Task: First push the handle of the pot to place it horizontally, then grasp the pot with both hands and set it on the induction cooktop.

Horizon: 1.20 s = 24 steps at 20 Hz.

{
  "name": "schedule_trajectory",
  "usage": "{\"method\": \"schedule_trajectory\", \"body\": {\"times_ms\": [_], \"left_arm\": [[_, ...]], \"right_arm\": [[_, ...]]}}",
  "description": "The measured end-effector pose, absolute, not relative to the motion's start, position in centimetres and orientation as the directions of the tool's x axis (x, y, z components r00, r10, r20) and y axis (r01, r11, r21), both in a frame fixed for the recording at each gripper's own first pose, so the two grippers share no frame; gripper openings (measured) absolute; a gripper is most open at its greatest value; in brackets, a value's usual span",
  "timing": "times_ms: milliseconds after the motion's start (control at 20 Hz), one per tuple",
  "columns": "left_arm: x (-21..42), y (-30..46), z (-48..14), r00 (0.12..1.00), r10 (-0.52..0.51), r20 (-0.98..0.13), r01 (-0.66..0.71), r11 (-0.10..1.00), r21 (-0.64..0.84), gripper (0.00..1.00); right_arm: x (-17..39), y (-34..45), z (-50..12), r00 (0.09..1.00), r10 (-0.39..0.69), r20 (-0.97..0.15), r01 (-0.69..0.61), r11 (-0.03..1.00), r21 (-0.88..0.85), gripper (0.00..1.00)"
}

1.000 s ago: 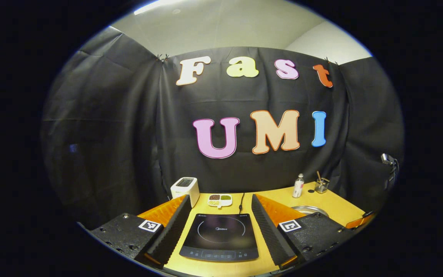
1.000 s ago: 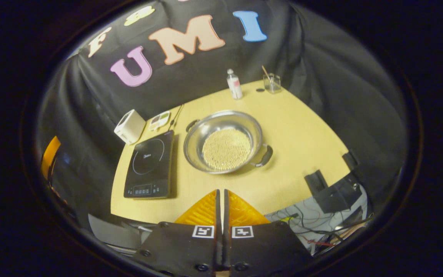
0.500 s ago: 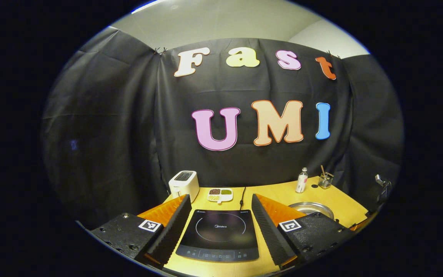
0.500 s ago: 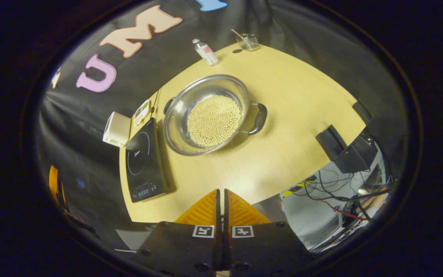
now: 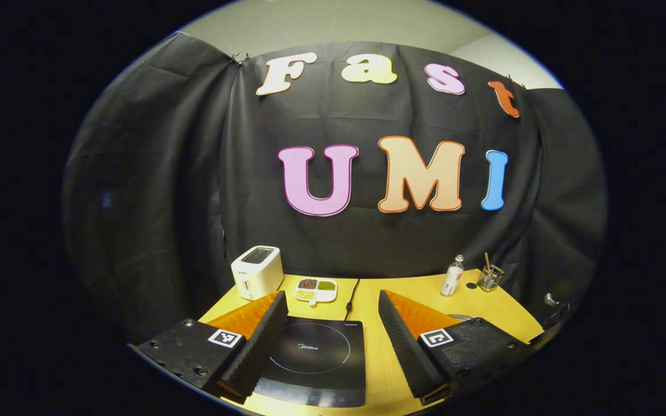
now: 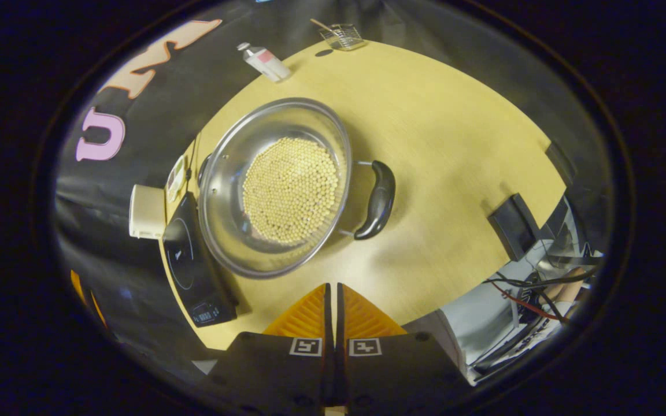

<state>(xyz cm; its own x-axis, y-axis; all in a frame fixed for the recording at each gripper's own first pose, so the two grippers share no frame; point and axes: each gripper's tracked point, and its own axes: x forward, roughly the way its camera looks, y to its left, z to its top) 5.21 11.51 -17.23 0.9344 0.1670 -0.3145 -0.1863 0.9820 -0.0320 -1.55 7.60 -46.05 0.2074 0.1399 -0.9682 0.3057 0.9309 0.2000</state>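
The pot point(image 6: 275, 185) sits mid-table point(image 6: 454, 144) beside the "Midea" induction cooktop point(image 5: 315, 352), near the front edge, its black handle point(image 6: 376, 199) facing the right gripper point(image 6: 333, 300), pressed together. The left gripper point(image 5: 330, 335) hangs spread over the cooktop.

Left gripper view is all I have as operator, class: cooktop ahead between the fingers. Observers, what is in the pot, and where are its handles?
Observer: The pot holds a layer of small pale round grains.
Operator: And the handles?
Observer: One black handle faces away from the induction cooktop; the other sits on the cooktop's side.
Operator: Is the right hand-held gripper on it?
Observer: No, the right hand-held gripper is shut, apart from the pot, over the near edge of the table.
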Motion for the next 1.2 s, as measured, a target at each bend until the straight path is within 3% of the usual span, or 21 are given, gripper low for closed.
{"method": "schedule_trajectory", "body": {"times_ms": [450, 700, 900, 950, 1200], "left_arm": [[8.5, 11.4, -19.5, 0.891, 0.247, -0.382, -0.272, 0.962, -0.011, 0.96], [10.2, 9.9, -20.1, 0.886, 0.242, -0.396, -0.267, 0.964, -0.008, 0.93], [10.6, 9.1, -21.0, 0.878, 0.235, -0.416, -0.275, 0.961, -0.037, 0.96], [10.6, 9.1, -21.4, 0.874, 0.241, -0.421, -0.284, 0.958, -0.042, 0.93], [9.4, 9.9, -23.0, 0.836, 0.299, -0.459, -0.353, 0.935, -0.033, 0.96]], "right_arm": [[1.9, 5.1, -49.5, 0.109, 0.101, -0.989, 0.304, 0.944, 0.130, 0.03], [4.0, 3.2, -49.4, 0.113, 0.094, -0.989, 0.306, 0.944, 0.124, 0.03], [6.5, 2.2, -49.4, 0.121, 0.098, -0.988, 0.312, 0.941, 0.131, 0.03], [6.8, 1.9, -49.4, 0.123, 0.099, -0.987, 0.312, 0.941, 0.133, 0.03], [9.4, 1.0, -49.5, 0.131, 0.116, -0.985, 0.302, 0.941, 0.151, 0.00]]}}
